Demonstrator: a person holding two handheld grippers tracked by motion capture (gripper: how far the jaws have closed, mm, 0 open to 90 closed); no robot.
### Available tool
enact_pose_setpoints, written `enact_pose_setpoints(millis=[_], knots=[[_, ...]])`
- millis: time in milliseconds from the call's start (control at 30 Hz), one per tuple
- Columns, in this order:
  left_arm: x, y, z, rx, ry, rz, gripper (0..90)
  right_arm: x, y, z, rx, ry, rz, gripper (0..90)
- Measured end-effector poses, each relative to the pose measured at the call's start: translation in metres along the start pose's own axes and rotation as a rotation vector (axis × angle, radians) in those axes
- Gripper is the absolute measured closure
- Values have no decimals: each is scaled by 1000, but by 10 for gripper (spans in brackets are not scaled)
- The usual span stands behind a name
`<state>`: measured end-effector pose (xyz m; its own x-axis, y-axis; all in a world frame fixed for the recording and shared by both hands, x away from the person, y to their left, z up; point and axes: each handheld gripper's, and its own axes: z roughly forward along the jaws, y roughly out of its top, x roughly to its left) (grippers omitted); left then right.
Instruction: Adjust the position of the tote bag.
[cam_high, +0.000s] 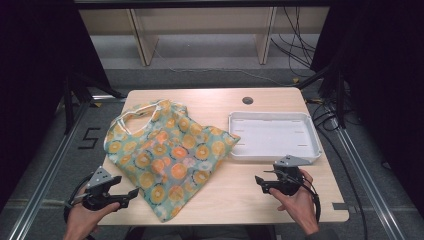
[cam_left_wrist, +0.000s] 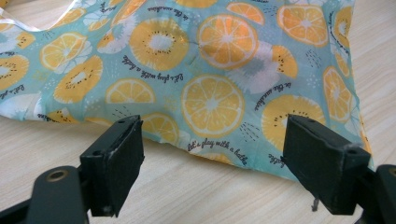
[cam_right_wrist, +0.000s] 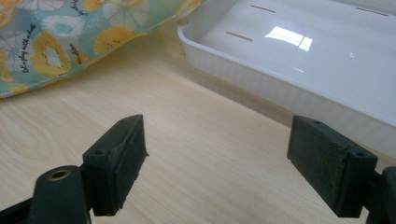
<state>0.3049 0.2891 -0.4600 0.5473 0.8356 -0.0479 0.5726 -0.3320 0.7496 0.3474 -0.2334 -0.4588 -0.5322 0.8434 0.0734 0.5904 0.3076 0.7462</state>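
A teal cloth bag (cam_high: 167, 152) printed with orange slices lies flat on the left half of the wooden table (cam_high: 235, 197), its white-edged handles at the far left. My left gripper (cam_high: 131, 194) is held at the table's front left corner, jaws wide open, pointing at the bag's near edge (cam_left_wrist: 210, 102) with nothing between the pads. My right gripper (cam_high: 260, 182) hovers open over bare wood at the front right, just in front of an empty white tray (cam_high: 274, 136). In the right gripper view the tray (cam_right_wrist: 327, 56) lies ahead right and the bag's corner (cam_right_wrist: 56, 42) upper left.
A round cable hole (cam_high: 247, 100) sits near the table's far edge. Bare wood stretches between the bag and the right gripper. Beyond the table stand wooden shelf legs (cam_high: 145, 40) and loose cables (cam_high: 300, 45) on the floor.
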Motion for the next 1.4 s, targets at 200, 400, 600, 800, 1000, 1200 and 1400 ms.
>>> enact_pose_setpoints(millis=[200,400,600,800,1000,1200,1400], knots=[[-2,0,2,-18,6,-15,199,2,0,2,3,19,7,200],[2,4,0,-12,28,15,199,4,1,3,-2,22,12,200],[15,12,-1,-27,79,7,201,4,9,8,-15,40,-50,210],[41,27,19,11,94,16,213,6,22,14,-41,65,-81,221],[57,33,46,46,79,-6,225,12,38,22,-51,84,-113,222],[67,36,62,100,26,45,216,23,58,39,-45,108,-153,219],[71,36,72,120,-11,59,215,30,79,55,-41,106,-183,204]])
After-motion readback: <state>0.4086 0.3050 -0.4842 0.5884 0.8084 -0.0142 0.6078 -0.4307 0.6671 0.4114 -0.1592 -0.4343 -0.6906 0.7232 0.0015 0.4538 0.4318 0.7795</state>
